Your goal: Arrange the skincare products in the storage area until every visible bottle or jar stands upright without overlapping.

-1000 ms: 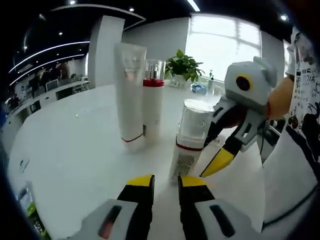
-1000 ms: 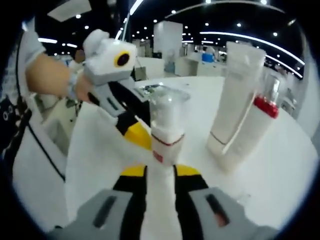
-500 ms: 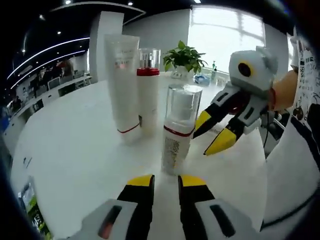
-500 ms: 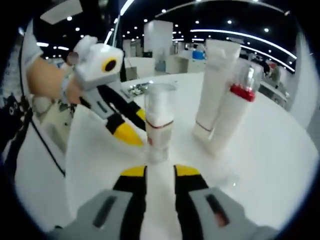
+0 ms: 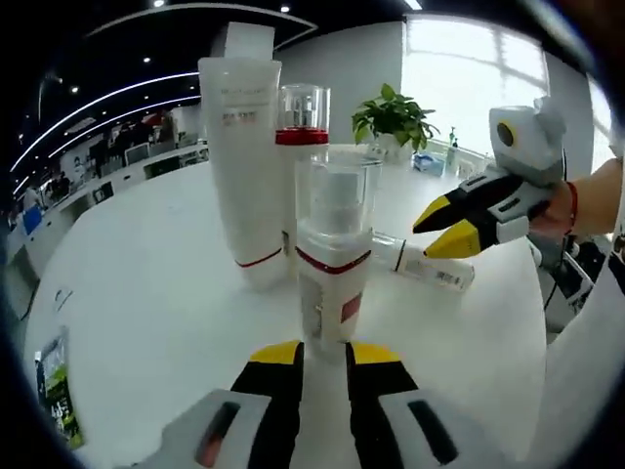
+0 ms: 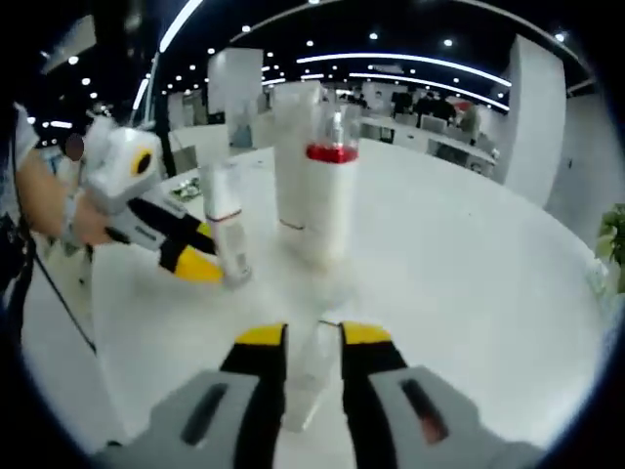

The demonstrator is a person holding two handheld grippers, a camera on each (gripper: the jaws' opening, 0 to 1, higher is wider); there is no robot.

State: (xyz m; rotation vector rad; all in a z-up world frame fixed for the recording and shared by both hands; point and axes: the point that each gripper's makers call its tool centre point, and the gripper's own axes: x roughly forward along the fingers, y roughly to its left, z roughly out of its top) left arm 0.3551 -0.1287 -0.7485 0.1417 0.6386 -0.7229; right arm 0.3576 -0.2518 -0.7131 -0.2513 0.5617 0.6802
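On the white counter (image 5: 127, 293), the left gripper (image 5: 317, 354) holds its yellow-tipped fingers (image 5: 276, 354) a narrow gap apart, gripping nothing. Just beyond those tips stands an upright pump bottle (image 5: 333, 256) with a clear cap and red band, in line with the gap but not between the fingers. Behind it stand a tall white tube (image 5: 243, 156) and a red-collared bottle (image 5: 302, 147), both upright and close side by side. To the right of the pump bottle, a small white tube (image 5: 422, 264) lies flat on the counter, and the right gripper (image 5: 441, 227) hovers just above it with its fingers slightly parted, held by a hand (image 5: 586, 200). In the right gripper view, that lying tube (image 6: 311, 376) sits directly ahead of the right gripper (image 6: 312, 337), its near end running between the fingers, untouched as far as can be told. A potted plant (image 5: 393, 115) stands at the far edge.
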